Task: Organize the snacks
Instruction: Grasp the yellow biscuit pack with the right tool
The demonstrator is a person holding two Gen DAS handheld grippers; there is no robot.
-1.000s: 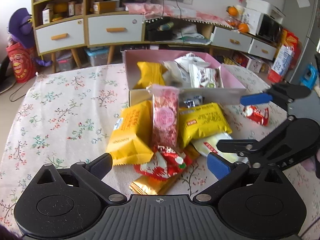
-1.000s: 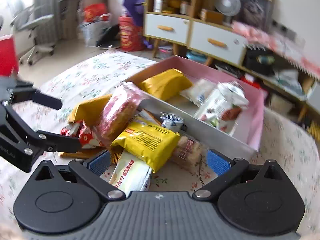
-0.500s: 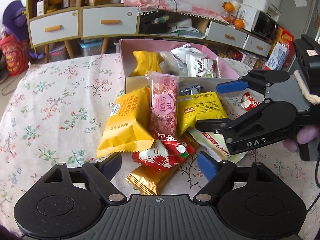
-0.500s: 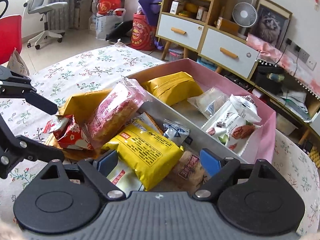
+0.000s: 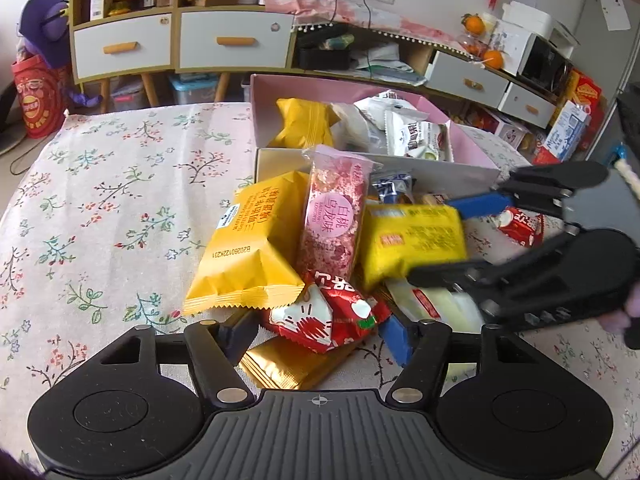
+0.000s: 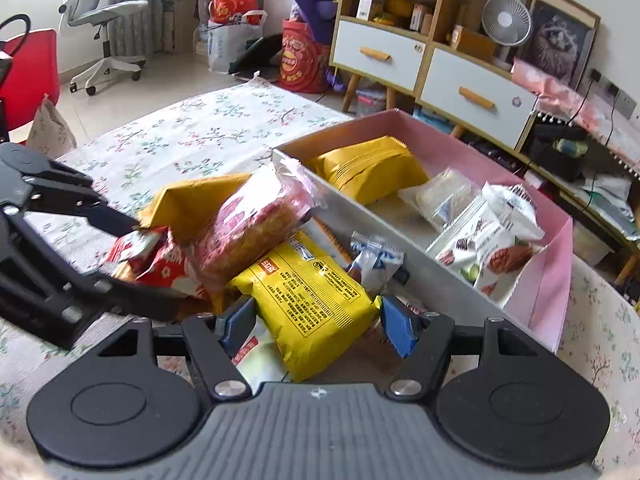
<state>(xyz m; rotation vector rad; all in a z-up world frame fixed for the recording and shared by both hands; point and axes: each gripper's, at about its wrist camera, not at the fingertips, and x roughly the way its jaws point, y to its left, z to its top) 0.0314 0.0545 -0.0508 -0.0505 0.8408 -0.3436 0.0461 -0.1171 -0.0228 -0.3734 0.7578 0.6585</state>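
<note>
Both claws are closing over the snack heap in front of the pink box (image 6: 552, 280). The right gripper (image 6: 316, 322) straddles the yellow packet (image 6: 316, 300), pads not yet pressing; the left gripper (image 5: 320, 334) brackets the red-and-white packet (image 5: 320, 312), equally unclamped. I'd say each should pinch only its own wrapper, clear of the gold packet (image 5: 292, 364) beneath, then lift straight before swinging boxward.

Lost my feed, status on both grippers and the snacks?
Left gripper closing around red packet. Right gripper closing around yellow packet. Pink packet leans on box, overlapping the pile.
</note>
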